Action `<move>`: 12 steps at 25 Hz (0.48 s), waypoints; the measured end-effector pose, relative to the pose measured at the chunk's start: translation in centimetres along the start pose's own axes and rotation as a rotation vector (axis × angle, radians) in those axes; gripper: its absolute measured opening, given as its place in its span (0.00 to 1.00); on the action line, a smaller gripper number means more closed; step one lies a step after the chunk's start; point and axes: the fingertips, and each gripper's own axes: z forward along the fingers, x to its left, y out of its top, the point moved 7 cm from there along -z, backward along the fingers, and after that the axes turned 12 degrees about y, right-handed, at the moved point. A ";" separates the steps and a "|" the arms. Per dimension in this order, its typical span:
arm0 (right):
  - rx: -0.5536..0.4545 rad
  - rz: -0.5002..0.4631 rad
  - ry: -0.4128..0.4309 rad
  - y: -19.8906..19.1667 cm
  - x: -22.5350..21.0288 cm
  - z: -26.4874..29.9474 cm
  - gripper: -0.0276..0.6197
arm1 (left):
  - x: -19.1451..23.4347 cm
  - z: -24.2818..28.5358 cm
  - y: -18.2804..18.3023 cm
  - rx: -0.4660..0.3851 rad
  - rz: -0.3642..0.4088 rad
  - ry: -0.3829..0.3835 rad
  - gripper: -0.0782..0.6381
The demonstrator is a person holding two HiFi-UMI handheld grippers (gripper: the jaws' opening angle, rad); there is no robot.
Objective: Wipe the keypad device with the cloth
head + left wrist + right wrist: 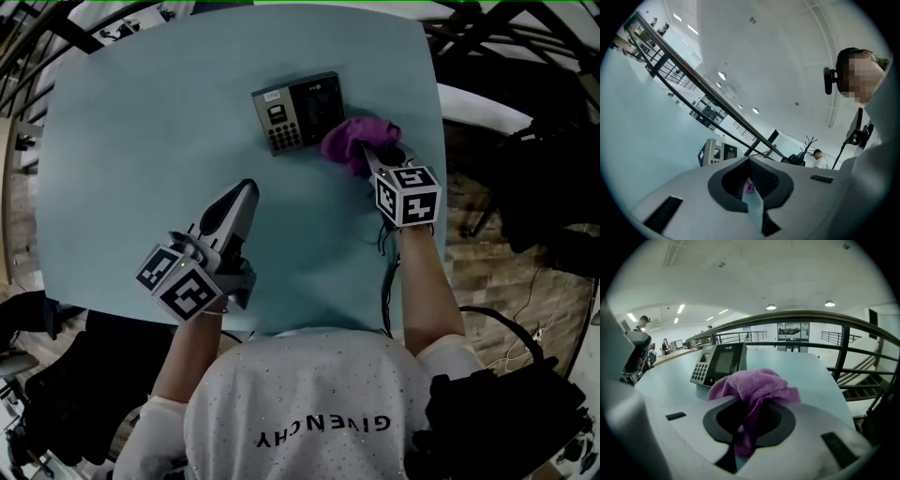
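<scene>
Head view shows you the biggest thing first: the pale blue-green table with rounded corners (141,141), which fills most of the picture, with your white printed T-shirt (309,412) at its near edge. Your left gripper (246,190) lies over the near left part of the table, well apart from everything else, its marker cube (183,281) close to your wrist. Its fingers taper to a single point there, and the left gripper view (749,180) shows them pressed together with nothing gripped. Your right gripper (380,161) reaches towards the far right part of the table, its marker cube (408,195) just behind the fingers. The dark rectangular keypad device with a grey button panel and a small screen (295,111) sits on the table near the far edge, right of centre, and turned slightly askew. The crumpled purple cloth (354,142) is bunched at the device's near right corner and seems to touch it there, though you cannot be sure of contact. In the right gripper view the fingers (752,420) pinch the cloth (754,390), which billows out over their tips and hangs down between them, while the keypad device (717,364) stands just beyond it, to the left.
</scene>
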 end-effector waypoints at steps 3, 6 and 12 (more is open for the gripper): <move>-0.016 -0.022 0.018 2.2 -0.9 -0.8 0.13 | -2.2 -2.1 0.6 -0.053 0.000 0.059 0.11; -0.054 -0.034 0.041 4.9 -1.6 -0.9 0.13 | -4.6 -3.9 0.5 -0.076 0.026 0.087 0.11; -0.175 -0.064 0.063 9.8 -2.6 0.1 0.13 | -7.1 -7.5 0.4 -0.090 0.086 0.170 0.11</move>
